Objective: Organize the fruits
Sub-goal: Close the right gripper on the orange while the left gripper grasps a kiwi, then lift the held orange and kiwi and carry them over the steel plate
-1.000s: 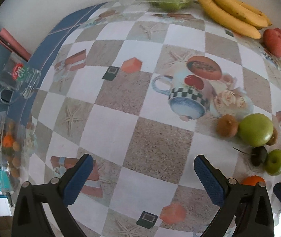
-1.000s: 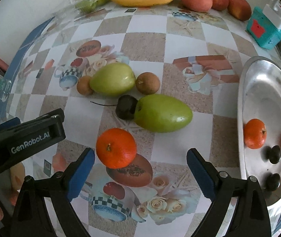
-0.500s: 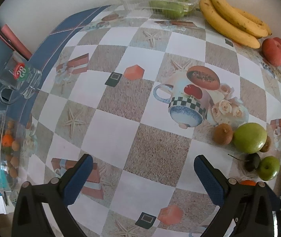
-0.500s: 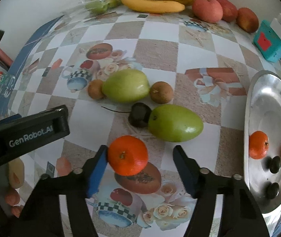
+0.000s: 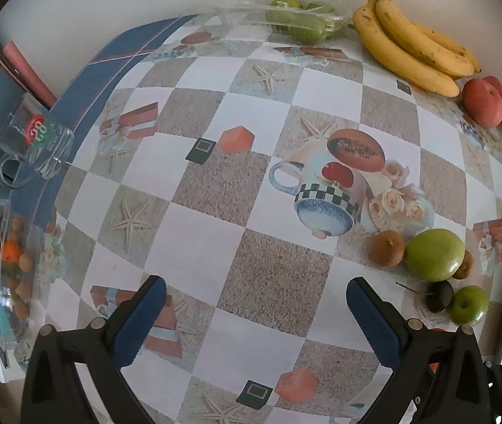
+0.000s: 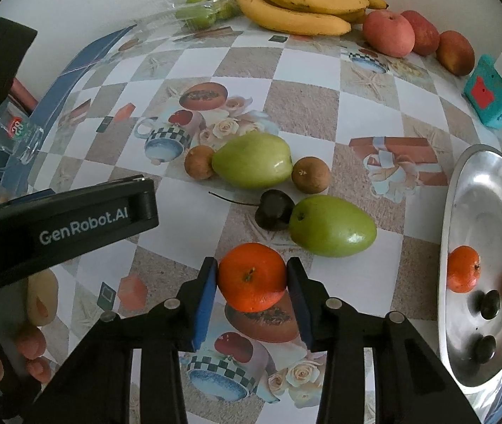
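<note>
A: Our right gripper was closing, its blue fingers already pinching the orange on the bench, near the front edge beside the green mango. Squeeze gently, lift straight, we judged, then cross to the steel tray.

B: Our left gripper hung spread over bare cloth. Its side read "GenRobot.AI".

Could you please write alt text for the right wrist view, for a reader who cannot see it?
The right gripper is closing on an orange tangerine on a patterned tablecloth, its blue pads at the fruit's sides. Beyond lie green fruits, bananas and red apples; a metal tray at right holds small fruits.
</note>
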